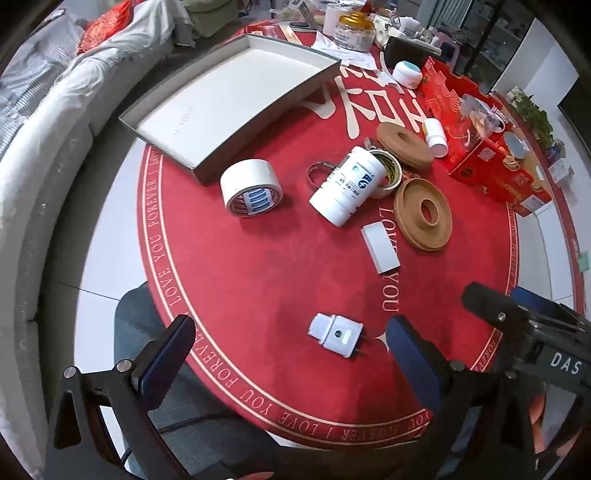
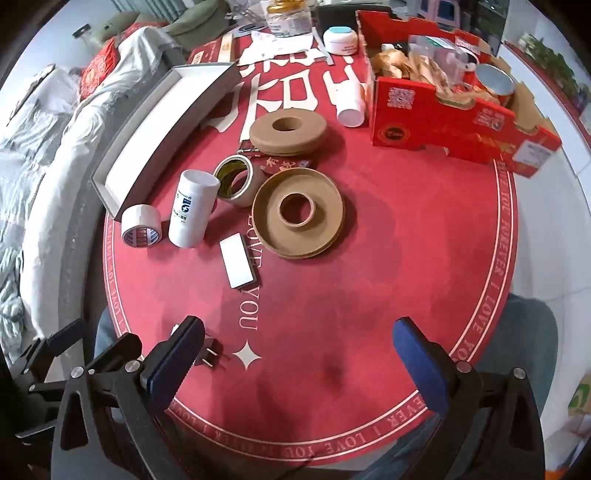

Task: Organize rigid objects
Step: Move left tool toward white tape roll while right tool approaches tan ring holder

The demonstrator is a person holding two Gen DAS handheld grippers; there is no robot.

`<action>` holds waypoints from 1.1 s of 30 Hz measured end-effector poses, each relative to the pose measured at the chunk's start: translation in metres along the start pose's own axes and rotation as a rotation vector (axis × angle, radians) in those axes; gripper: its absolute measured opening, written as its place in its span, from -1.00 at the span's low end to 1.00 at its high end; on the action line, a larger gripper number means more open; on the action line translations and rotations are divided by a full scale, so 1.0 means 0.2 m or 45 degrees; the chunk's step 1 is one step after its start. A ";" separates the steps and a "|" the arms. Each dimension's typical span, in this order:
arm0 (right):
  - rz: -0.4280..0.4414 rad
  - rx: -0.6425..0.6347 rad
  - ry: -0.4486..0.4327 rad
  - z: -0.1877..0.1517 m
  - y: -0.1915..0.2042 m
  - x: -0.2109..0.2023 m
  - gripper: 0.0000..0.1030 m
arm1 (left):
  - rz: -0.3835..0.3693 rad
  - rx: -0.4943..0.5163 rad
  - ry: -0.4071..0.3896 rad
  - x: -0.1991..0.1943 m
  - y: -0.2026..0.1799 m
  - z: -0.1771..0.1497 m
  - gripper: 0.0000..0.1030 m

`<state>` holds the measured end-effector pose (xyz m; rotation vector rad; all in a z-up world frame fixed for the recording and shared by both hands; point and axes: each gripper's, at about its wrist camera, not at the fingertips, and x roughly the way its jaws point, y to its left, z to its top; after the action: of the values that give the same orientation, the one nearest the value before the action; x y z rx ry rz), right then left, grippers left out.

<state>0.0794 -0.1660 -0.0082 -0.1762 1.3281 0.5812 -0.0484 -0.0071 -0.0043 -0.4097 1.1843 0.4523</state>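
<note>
A white plug adapter (image 1: 338,334) lies on the red round mat (image 1: 258,266), just ahead of my open, empty left gripper (image 1: 291,354). My right gripper (image 2: 299,354) is open and empty above the mat; the plug's prongs (image 2: 208,356) show beside its left finger. Farther out lie a white tape roll (image 1: 251,192), a white bottle on its side (image 1: 345,186), a yellow tape roll (image 2: 234,181), a white flat block (image 1: 380,249), two tan ring discs (image 2: 301,214) (image 2: 288,131) and a small white bottle (image 2: 351,101). An empty grey box lid (image 1: 236,107) sits at the back left.
A red cardboard box (image 2: 443,118) full of items stands at the back right. A white cream jar (image 2: 340,40), a glass jar (image 1: 352,31) and papers sit at the far edge. A sofa with blankets (image 1: 55,122) lies left of the table. The right gripper's body (image 1: 524,325) shows in the left wrist view.
</note>
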 end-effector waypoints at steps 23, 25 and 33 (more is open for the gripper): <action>-0.045 0.004 0.017 -0.08 0.00 0.01 0.99 | 0.083 -0.019 0.159 0.08 0.00 -0.01 1.00; -0.047 0.009 0.021 -0.08 -0.01 0.01 0.99 | 0.077 -0.005 0.169 0.09 -0.01 -0.01 1.00; -0.044 0.025 0.028 -0.10 -0.02 0.02 0.99 | 0.078 -0.009 0.192 0.09 0.00 -0.01 1.00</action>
<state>0.0654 -0.1771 -0.0175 -0.1900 1.3494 0.5384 -0.0445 -0.0062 -0.0225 -0.4205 1.3445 0.4852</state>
